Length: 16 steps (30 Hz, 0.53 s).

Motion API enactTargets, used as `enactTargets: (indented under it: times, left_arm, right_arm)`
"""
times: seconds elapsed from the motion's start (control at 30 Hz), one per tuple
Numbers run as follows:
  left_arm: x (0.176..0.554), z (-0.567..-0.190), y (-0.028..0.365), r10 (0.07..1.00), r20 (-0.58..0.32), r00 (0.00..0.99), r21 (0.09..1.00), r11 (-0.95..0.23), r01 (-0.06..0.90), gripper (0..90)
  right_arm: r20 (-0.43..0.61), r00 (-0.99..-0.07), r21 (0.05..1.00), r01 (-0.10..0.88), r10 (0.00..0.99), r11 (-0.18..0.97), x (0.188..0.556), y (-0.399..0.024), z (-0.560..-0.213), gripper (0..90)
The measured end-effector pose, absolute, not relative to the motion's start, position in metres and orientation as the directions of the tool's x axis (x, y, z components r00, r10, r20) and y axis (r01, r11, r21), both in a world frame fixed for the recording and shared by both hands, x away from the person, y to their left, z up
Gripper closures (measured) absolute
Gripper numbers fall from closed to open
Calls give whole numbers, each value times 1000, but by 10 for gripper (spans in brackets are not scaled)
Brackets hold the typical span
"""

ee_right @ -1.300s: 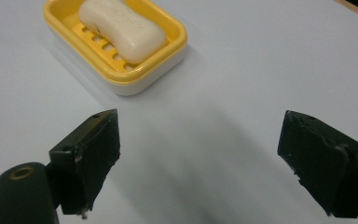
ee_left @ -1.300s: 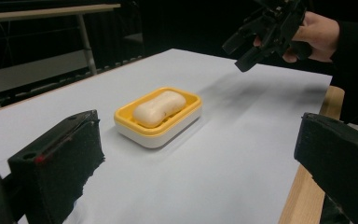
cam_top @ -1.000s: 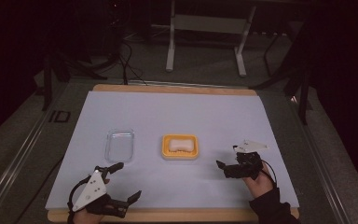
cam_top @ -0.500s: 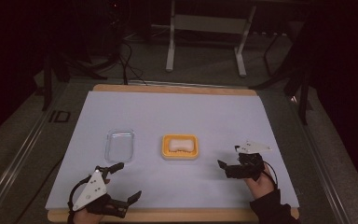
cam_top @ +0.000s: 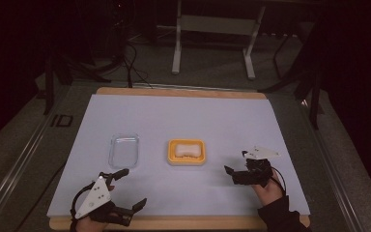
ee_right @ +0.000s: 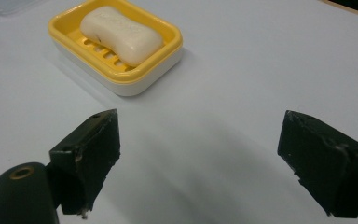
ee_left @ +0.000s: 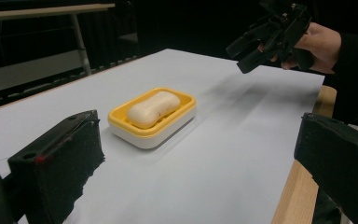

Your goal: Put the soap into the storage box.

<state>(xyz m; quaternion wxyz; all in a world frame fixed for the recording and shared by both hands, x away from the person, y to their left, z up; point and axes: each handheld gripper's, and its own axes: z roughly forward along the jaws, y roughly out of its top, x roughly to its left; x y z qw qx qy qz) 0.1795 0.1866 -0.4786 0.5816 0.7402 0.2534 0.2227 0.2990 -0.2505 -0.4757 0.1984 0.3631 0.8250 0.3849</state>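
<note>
A yellow soap dish [cam_top: 187, 152] sits at the middle of the white mat with a pale bar of soap [cam_top: 187, 149] in it. My left gripper [cam_top: 134, 187] hovers near the front edge, left of the dish, open and empty. Its own view looks across at the dish [ee_left: 151, 116] and the soap [ee_left: 153, 108] between its wide jaws [ee_left: 198, 135]. My right gripper [cam_top: 235, 162] is right of the dish, open and empty. In its own view, the gripper [ee_right: 199, 123] points at the dish [ee_right: 116, 46] and soap [ee_right: 121, 28]. The left gripper view also shows the right gripper [ee_left: 240, 58] held in a hand.
A clear plastic tray [cam_top: 124, 150] lies flat left of the soap dish, and a corner of it shows in the right gripper view [ee_right: 4, 3]. The white mat [cam_top: 183, 116] covers a wooden table with its edge showing at the front [cam_top: 183, 223]. Dark floor, cables and a metal stand lie beyond.
</note>
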Motion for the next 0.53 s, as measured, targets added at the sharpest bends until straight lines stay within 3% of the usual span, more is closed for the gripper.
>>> enactTargets:
  times: [0.53]
  left_arm:
    - [180,-479,187,635,33,772,974,-194,118,11]
  right_arm:
    - [-26,-672,769,459,740,444,302,-249,-481,128]
